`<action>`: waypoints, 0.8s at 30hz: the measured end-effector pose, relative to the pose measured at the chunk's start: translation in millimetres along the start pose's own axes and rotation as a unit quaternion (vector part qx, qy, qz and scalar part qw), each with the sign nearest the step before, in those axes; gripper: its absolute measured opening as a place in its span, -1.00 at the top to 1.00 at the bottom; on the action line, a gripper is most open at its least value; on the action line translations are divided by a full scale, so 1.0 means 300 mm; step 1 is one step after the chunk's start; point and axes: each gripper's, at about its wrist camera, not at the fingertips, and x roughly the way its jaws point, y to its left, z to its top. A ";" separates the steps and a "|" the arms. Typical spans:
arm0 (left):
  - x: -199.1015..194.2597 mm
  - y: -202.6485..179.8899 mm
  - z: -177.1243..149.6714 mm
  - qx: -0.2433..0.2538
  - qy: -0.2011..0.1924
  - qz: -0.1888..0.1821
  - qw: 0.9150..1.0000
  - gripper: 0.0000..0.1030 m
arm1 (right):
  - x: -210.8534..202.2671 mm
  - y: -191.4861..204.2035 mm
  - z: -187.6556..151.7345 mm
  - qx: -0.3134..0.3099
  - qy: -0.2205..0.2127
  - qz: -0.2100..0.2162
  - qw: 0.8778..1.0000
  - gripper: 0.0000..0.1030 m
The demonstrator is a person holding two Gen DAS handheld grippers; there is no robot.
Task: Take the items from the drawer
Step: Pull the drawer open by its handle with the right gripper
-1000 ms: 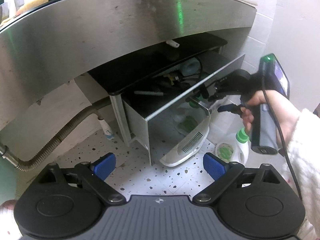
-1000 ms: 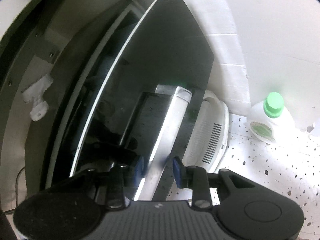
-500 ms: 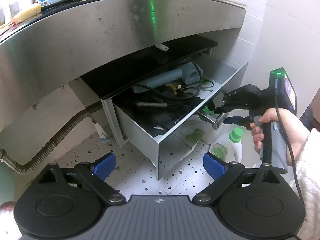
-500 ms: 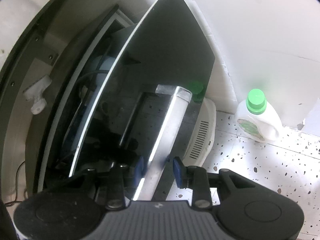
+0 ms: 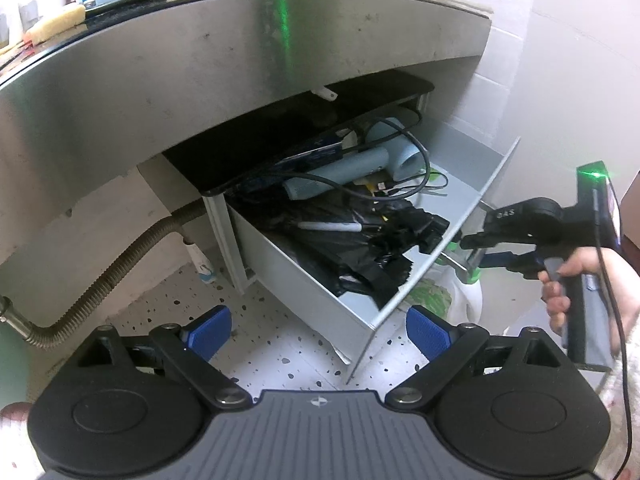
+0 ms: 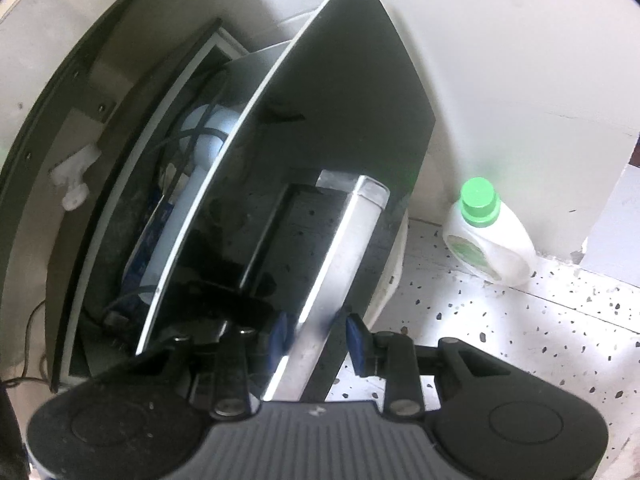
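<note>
The drawer (image 5: 320,264) stands pulled far out from under the steel counter (image 5: 240,60), pale grey inside with a glossy black front and a metal bar handle (image 6: 340,264). Inside it, a light-blue hair dryer (image 5: 352,168) lies on its side toward the back, its dark cord (image 5: 416,148) looped over it. Crumpled black plastic bags (image 5: 360,256) fill the front, with a white pen (image 5: 332,226) lying across them.

Only legible text: "DAS" in pale letters on the black head of the right gripper (image 5: 476,254), at 3 o'clock in left-wrist view. Bottle label (image 6: 470,254) and countertop packaging unreadable.
</note>
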 end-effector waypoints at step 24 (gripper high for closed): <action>0.044 -0.032 0.034 0.025 0.005 -0.021 0.999 -0.85 | -0.135 -0.125 -0.056 -0.016 0.017 -0.030 0.999 0.43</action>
